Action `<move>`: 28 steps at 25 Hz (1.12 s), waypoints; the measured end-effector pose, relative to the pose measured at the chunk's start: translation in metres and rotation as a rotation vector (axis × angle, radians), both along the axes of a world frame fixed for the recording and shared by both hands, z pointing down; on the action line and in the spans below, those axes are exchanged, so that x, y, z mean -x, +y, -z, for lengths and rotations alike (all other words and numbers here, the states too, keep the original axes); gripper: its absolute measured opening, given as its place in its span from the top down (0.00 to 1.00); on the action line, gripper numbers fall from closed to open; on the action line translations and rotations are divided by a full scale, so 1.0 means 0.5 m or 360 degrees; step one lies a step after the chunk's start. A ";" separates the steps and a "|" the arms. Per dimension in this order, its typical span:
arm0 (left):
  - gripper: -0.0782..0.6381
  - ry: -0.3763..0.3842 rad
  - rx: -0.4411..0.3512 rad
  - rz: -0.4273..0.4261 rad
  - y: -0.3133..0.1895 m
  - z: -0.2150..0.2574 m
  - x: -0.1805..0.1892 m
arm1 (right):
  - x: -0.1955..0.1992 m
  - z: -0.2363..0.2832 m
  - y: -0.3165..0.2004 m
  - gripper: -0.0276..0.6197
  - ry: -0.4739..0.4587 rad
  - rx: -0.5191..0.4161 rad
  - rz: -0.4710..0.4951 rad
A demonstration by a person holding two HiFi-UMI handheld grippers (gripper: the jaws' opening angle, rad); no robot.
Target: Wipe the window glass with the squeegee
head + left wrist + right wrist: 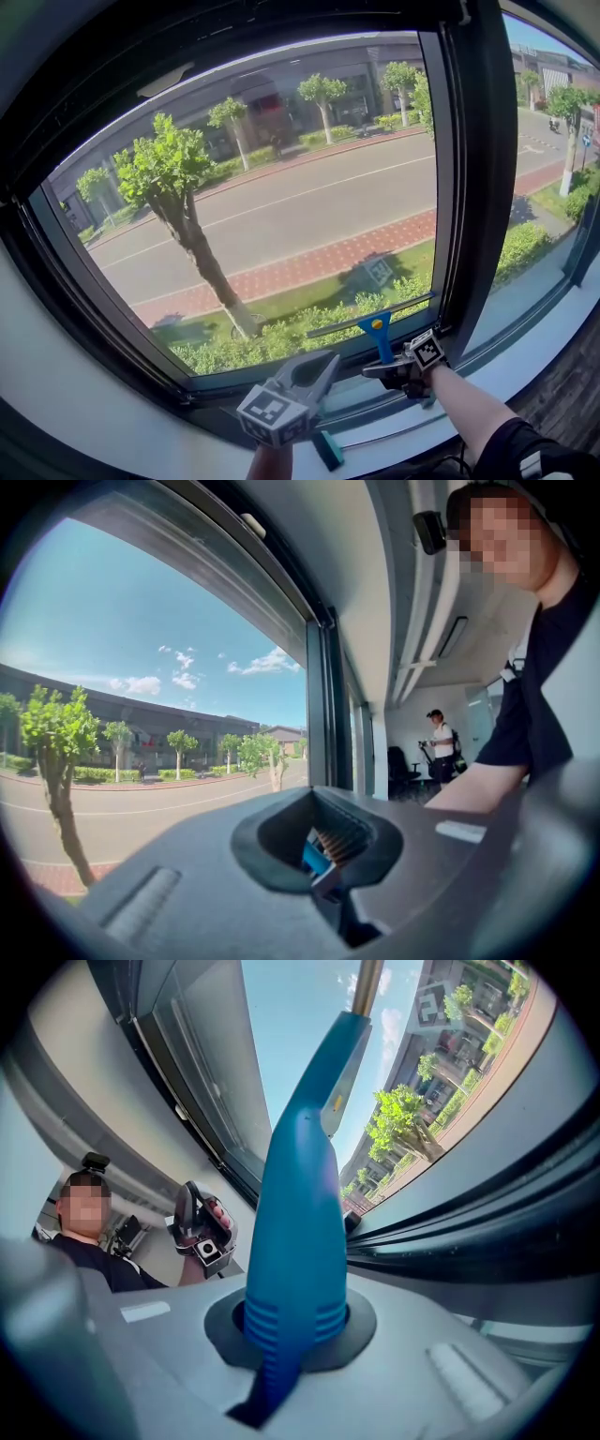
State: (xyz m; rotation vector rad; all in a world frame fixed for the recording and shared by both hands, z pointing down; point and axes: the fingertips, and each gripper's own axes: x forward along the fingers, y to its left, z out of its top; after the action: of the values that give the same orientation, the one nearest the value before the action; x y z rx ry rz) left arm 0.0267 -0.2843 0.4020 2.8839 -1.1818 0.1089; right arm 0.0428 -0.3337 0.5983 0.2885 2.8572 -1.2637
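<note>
Beyond a dark-framed window (466,187), a road (309,202), a red brick path and a row of trees (169,169) lie in bright sun under a blue sky. At the bottom right corner of the glass (281,122), the squeegee (379,330) stands handle-down. Its long blade runs almost level across the pane, just above the lower frame.

The right gripper (389,364) has its jaws closed on the blue handle, which rises from between them toward the blade. The person's bare forearm reaches in from the near right, over the pale sill (534,337).

The left gripper (326,362) hovers just left of the squeegee and nearer the person, apart from it. It is tilted up toward the glass, with its jaws closed tip to tip and gripping nothing. A scrap of blue shows through the gap behind the tips; what it is cannot be told.

Far back in the room, to the right of the window, a second person (439,744) stands beside a dark chair.
</note>
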 end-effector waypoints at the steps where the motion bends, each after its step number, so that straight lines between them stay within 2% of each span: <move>1: 0.89 0.0001 0.0000 0.0001 0.000 0.000 0.000 | 0.000 0.000 0.002 0.95 0.0004 -0.0003 0.0004; 5: 0.89 0.0010 0.0005 0.0008 0.001 -0.003 0.003 | 0.001 0.012 0.007 0.95 -0.0022 -0.0021 0.0014; 16: 0.89 0.0047 -0.0006 -0.0001 0.004 -0.001 0.006 | 0.027 0.102 0.012 0.95 -0.0029 -0.0281 0.0052; 22: 0.89 0.0063 -0.0017 0.0007 0.011 0.009 0.028 | 0.054 0.203 0.004 0.95 -0.0072 -0.0474 0.0048; 28: 0.89 0.0092 -0.0062 0.0024 0.013 0.018 0.057 | 0.100 0.350 -0.015 0.95 -0.0111 -0.0699 0.0026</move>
State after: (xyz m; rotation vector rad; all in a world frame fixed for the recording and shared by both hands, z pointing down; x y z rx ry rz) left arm -0.0017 -0.2779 0.3932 2.8891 -1.2093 0.0023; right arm -0.0069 -0.3411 0.4232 0.3475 3.0435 -0.5970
